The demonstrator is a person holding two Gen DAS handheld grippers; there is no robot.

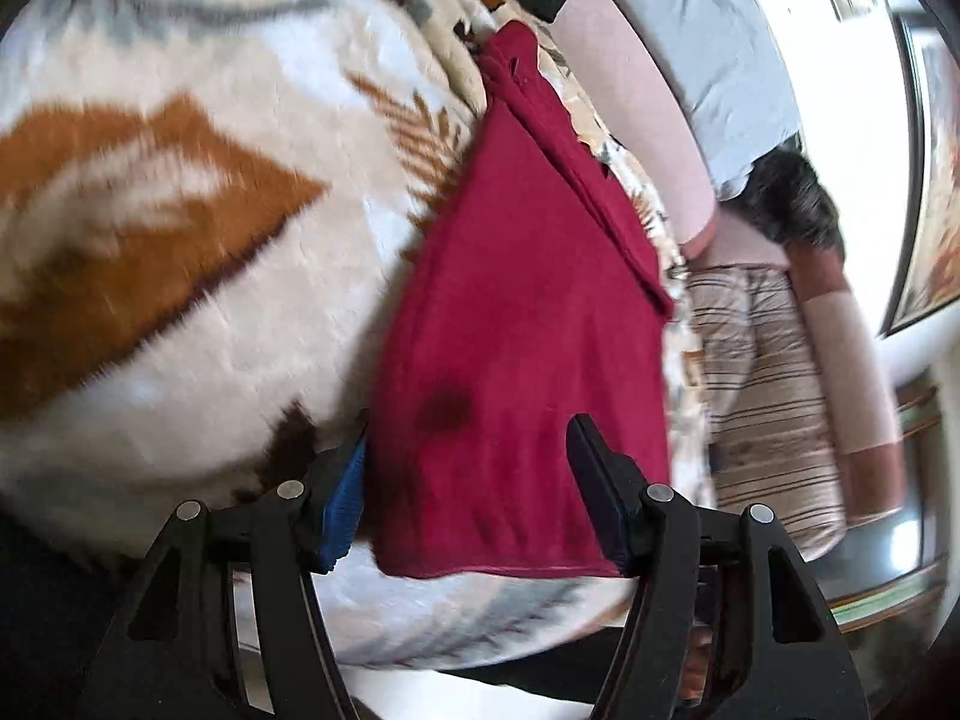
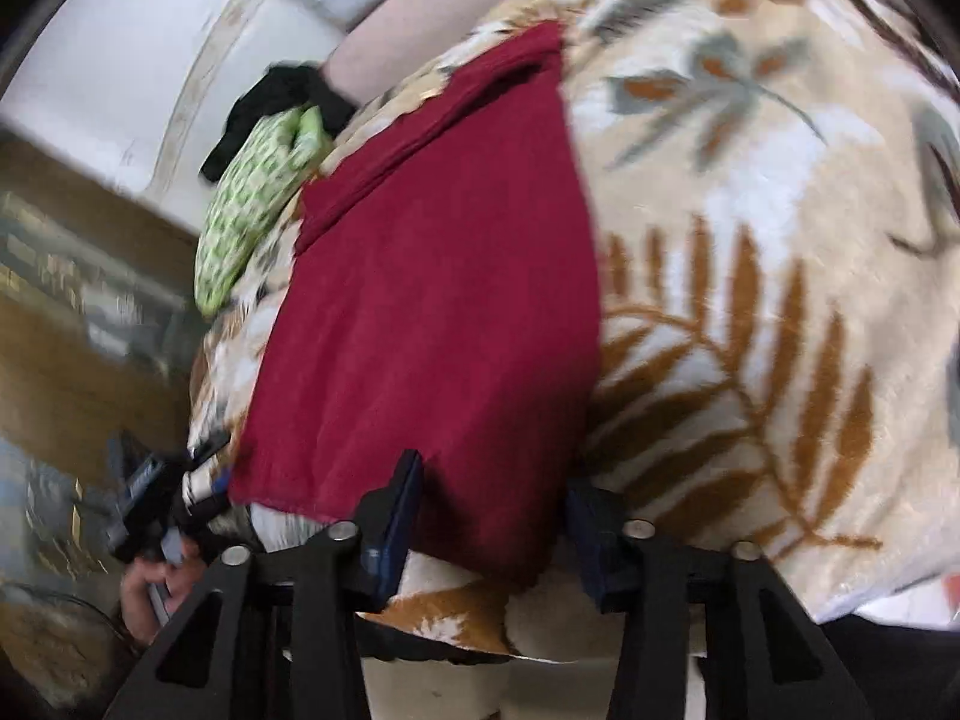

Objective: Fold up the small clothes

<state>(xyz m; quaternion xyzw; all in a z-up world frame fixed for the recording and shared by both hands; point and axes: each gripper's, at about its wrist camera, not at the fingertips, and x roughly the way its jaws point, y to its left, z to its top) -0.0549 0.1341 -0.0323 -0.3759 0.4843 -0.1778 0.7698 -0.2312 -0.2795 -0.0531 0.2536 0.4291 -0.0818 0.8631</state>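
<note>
Dark red garment lies flat on leaf-print fleece blanket, near edge between both sets of jaws. Left gripper jaws wide, straddling the hem. Right gripper narrower (contact unclear). Green-patterned cloth lies beyond.

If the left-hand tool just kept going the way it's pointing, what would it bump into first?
Most likely the dark red garment: the left gripper has its jaws on either side of the near hem, with the leaf-patterned blanket right underneath. Depth is hard to judge.
</note>
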